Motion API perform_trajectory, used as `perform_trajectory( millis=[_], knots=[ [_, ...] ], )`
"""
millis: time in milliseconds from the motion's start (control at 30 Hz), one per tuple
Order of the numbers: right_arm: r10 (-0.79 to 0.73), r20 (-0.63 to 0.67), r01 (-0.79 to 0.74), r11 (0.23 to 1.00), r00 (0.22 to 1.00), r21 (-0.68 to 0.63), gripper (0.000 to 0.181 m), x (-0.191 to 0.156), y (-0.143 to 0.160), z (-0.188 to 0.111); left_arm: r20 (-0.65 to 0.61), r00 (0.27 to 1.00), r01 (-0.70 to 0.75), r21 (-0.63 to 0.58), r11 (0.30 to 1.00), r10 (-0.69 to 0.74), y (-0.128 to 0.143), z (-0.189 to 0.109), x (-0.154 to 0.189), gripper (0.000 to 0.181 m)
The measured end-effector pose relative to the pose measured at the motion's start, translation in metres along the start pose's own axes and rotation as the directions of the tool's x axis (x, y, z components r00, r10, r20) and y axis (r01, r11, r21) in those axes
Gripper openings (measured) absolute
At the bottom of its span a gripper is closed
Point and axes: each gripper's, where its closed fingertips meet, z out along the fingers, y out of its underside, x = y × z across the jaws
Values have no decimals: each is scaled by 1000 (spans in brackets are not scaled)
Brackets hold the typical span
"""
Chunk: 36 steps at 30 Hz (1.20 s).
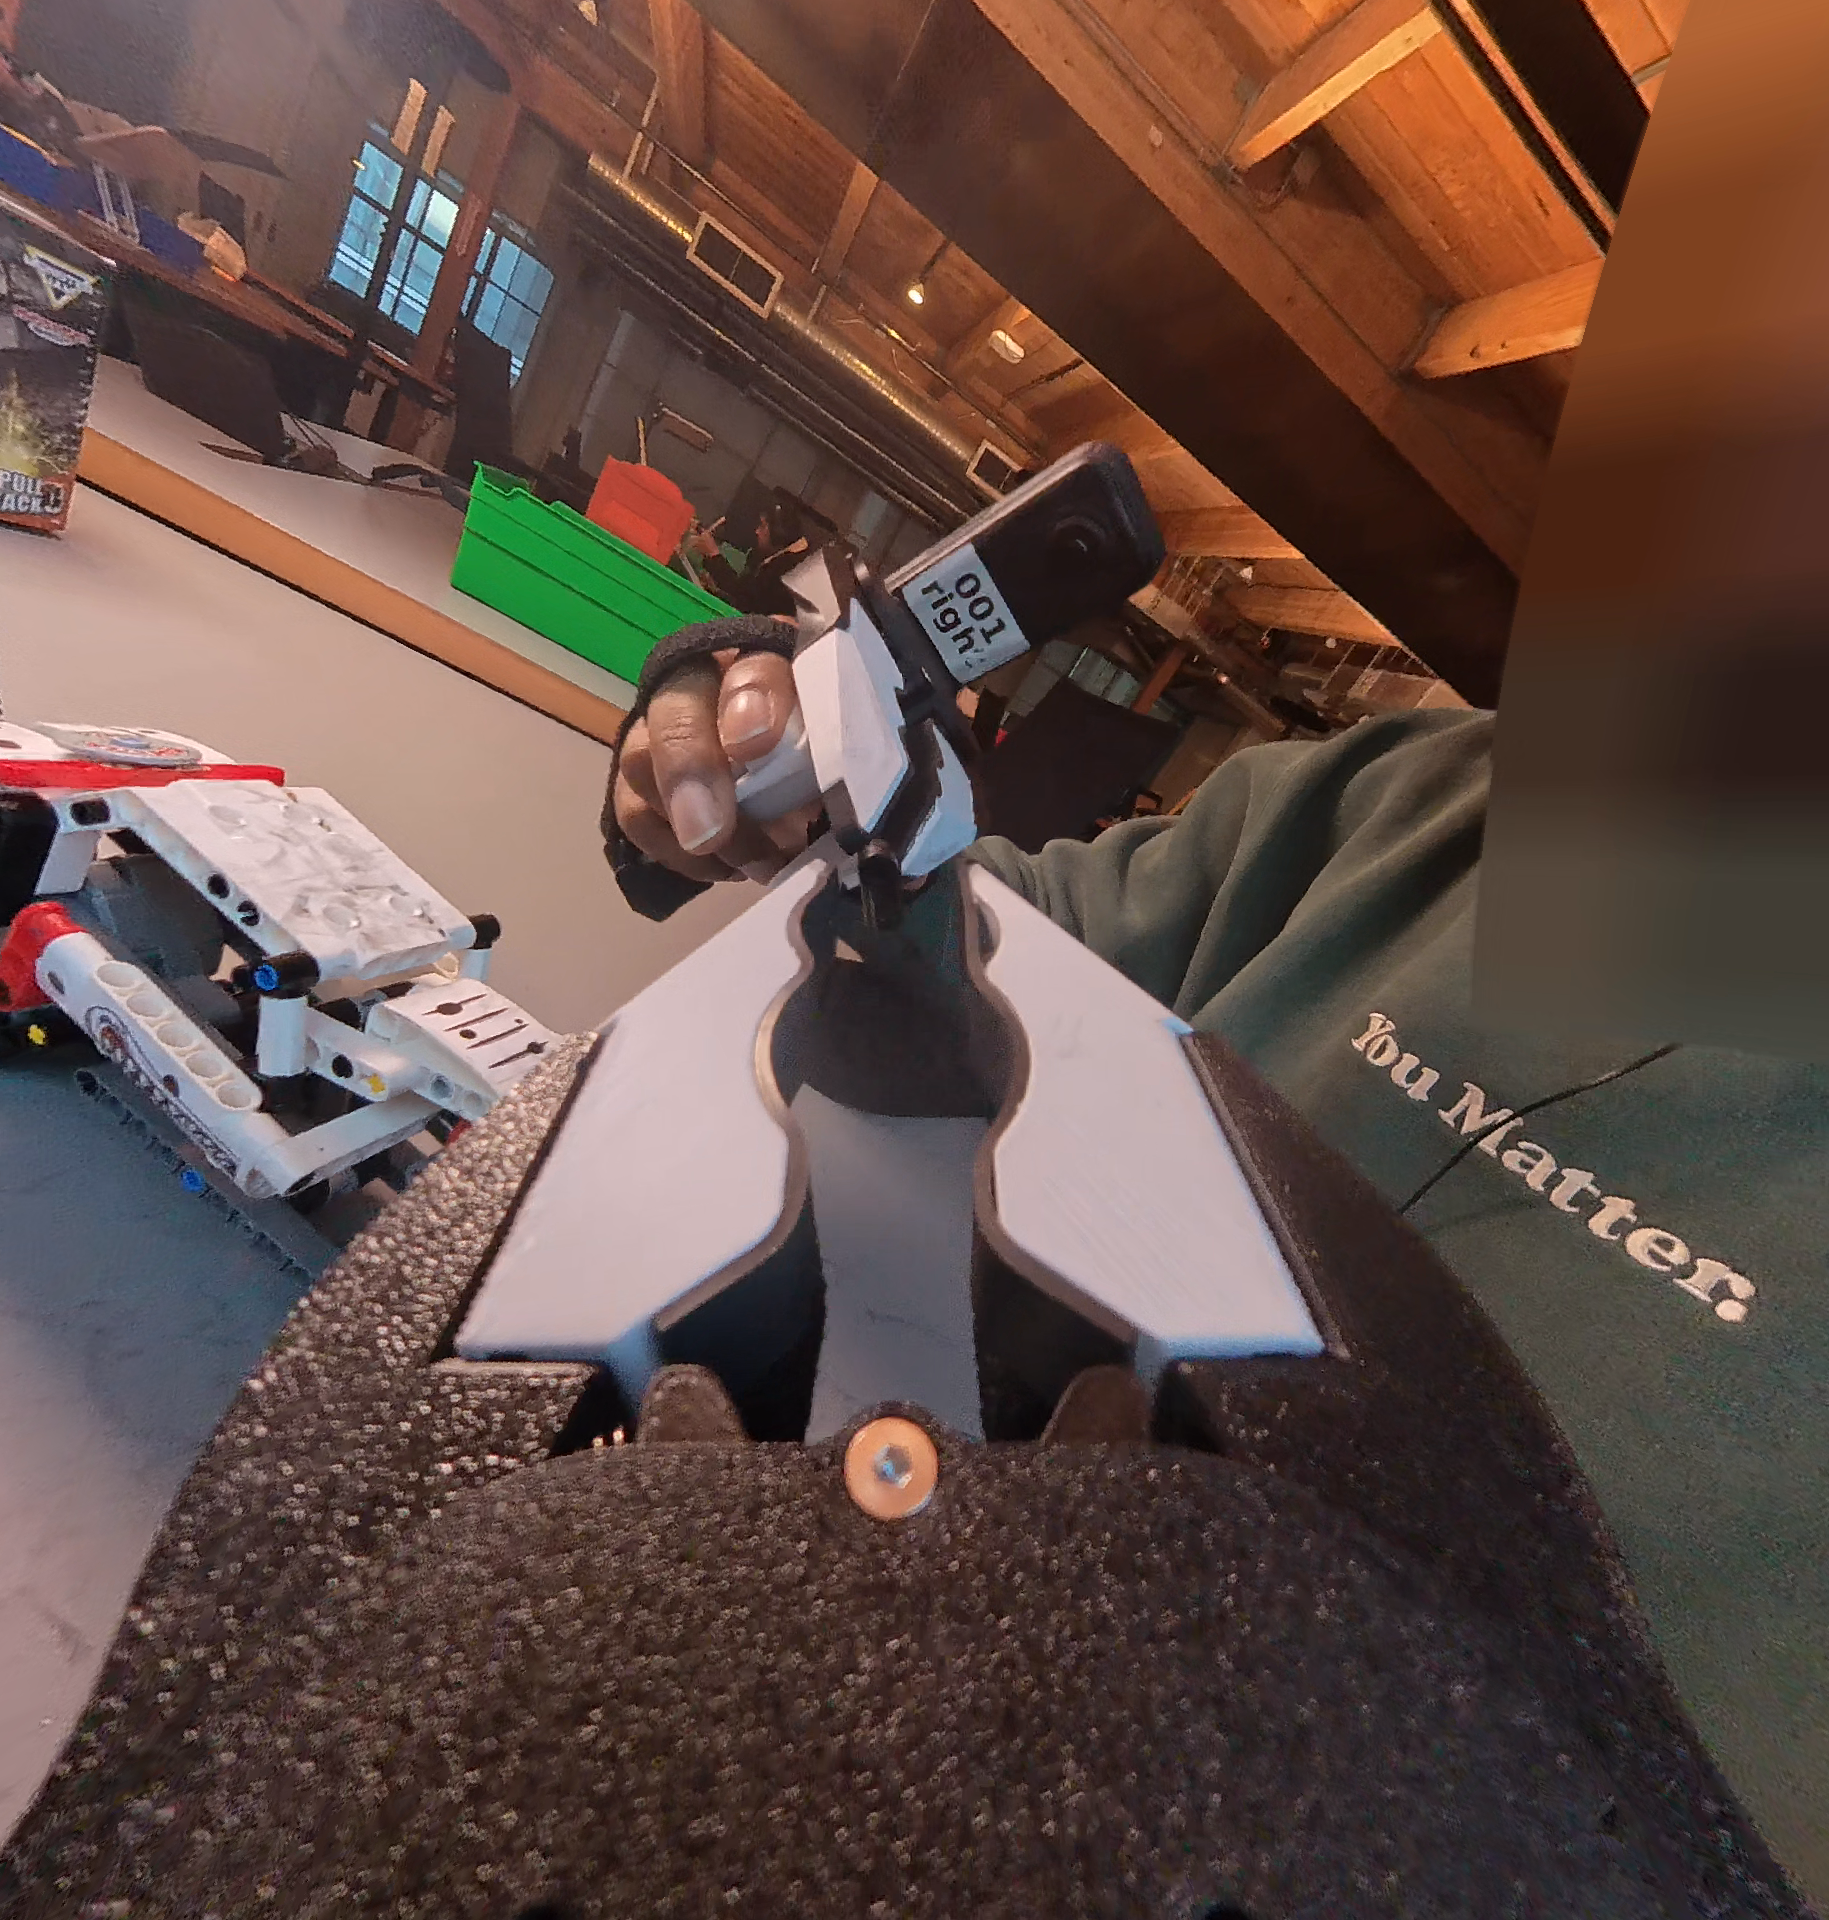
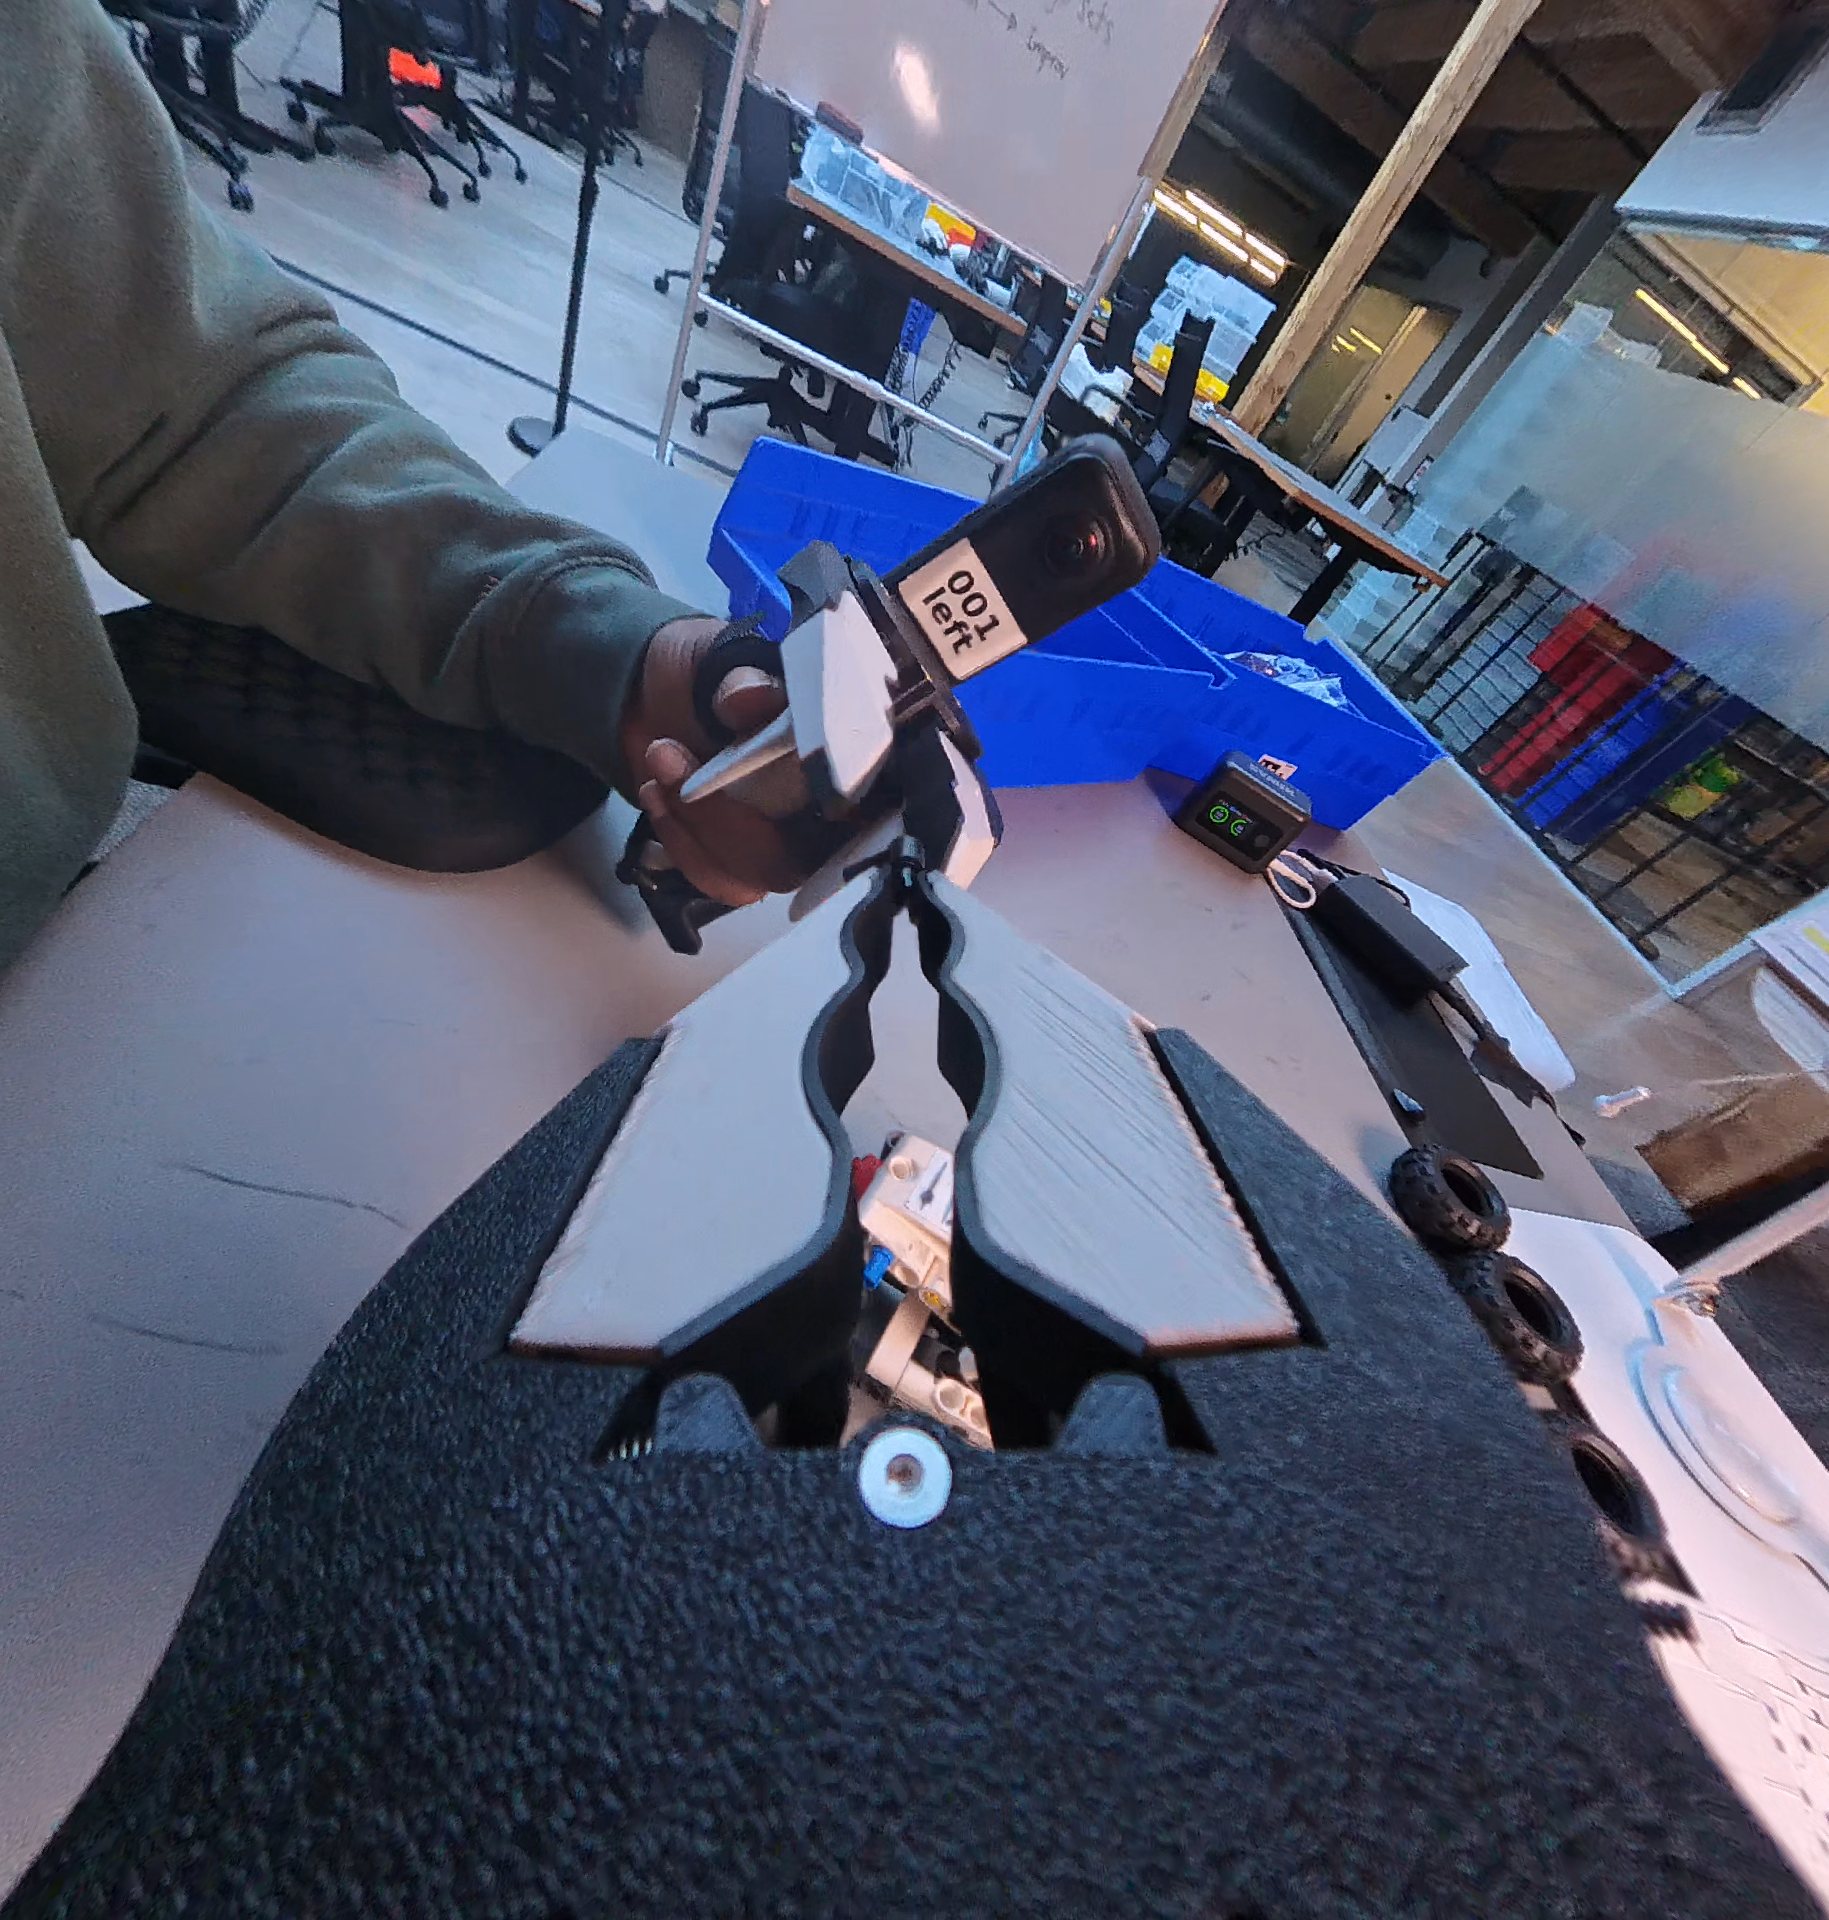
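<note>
My right gripper (image 2: 905,896) is shut on a small black toy piece (image 2: 905,868) at its fingertips and holds it above the table. My left gripper (image 1: 894,894) is open, with its tips on either side of the same black piece (image 1: 874,883) and the jaws clearly apart. The two grippers face each other tip to tip, each held by a hand. A white, red and black brick-built toy vehicle (image 1: 245,966) stands on the table left of the left gripper. Part of it shows below the right gripper's fingers (image 2: 910,1236).
Small black tyres (image 2: 1450,1197) lie beside a white tray (image 2: 1741,1475) at the right. A blue bin (image 2: 1149,686), a small black device with a screen (image 2: 1242,816) and a black flat piece (image 2: 1409,997) are behind. A green bin (image 1: 567,582) and a toy box (image 1: 16,384) stand farther off. My left and right fingertips are right by each other.
</note>
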Motion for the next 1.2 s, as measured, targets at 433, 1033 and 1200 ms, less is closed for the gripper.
perform_trajectory(
  millis=[433, 1033, 1200],
  knots=[
    [10, 4, -10, 999, 1000, 53, 3, -3, -4, 0, 70, 992, -97, -59, 994, 101, 2, 6, 2, 8],
    [211, -100, -209, 978, 972, 24, 3, 44, 18, -17, 270, 939, -230, 37, 973, 212, -37, -33, -17, 6],
    [28, -190, -101, 914, 981, -392, 4, 86, 68, 3, 454, 865, -232, -16, 973, 214, -30, -47, -53, 6]
  ],
)
